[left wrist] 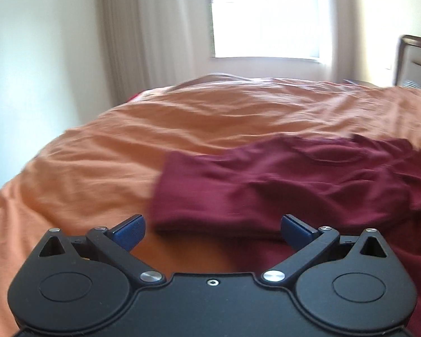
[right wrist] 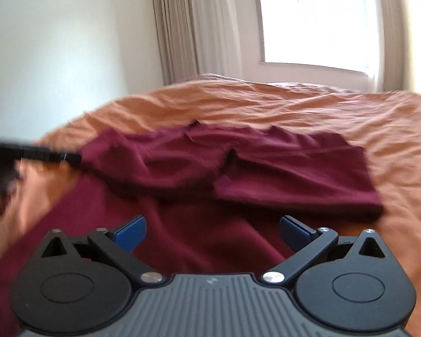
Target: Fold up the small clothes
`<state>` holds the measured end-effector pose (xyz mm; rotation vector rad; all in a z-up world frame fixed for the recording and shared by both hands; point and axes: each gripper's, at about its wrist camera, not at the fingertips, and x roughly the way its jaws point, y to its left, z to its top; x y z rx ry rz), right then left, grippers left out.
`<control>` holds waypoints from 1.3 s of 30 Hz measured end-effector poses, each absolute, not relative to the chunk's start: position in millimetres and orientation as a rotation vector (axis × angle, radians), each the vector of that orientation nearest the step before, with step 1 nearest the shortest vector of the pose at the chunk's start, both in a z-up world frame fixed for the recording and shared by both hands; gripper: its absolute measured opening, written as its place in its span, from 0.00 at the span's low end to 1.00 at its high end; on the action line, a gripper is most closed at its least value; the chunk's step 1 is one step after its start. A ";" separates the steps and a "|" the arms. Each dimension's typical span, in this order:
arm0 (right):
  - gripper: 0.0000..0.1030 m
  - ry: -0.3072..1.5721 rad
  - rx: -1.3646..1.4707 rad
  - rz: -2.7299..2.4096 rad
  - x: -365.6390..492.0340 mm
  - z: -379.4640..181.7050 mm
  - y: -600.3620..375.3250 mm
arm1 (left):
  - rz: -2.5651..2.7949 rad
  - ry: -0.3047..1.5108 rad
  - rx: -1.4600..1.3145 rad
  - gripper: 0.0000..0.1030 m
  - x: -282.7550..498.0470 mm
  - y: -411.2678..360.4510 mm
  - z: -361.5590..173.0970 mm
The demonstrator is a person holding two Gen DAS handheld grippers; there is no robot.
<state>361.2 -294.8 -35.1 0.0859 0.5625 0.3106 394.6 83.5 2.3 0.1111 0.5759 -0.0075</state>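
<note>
A dark red shirt (right wrist: 238, 168) lies partly folded on the bed's orange sheet (left wrist: 126, 140). The left claw (left wrist: 212, 231) and right claw (right wrist: 212, 231) hover just above it, both spread wide and holding nothing

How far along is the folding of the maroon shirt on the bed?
Done: both sleeves of the maroon knit shirt lie folded inward over its chest on the orange bedsheet. In hand: nothing; left gripper and right gripper hover open. Left: folding the lower body, spread flat near the camera.
</note>
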 end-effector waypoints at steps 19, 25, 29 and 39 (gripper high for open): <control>0.04 0.441 -0.047 0.139 435.8 -21.7 -273.5 | 0.154 0.533 -0.109 0.99 414.0 173.0 1.8; 0.05 0.503 -0.090 0.106 438.9 -47.2 -278.6 | 0.139 0.556 -0.125 0.99 429.0 172.1 -3.5; 0.44 0.515 -0.065 0.056 433.8 -67.8 -283.2 | 0.111 0.563 -0.144 0.99 449.1 167.1 -5.5; 0.83 0.463 0.126 0.003 425.0 -92.2 -320.1 | 0.184 0.625 -0.032 0.99 504.9 142.9 -33.0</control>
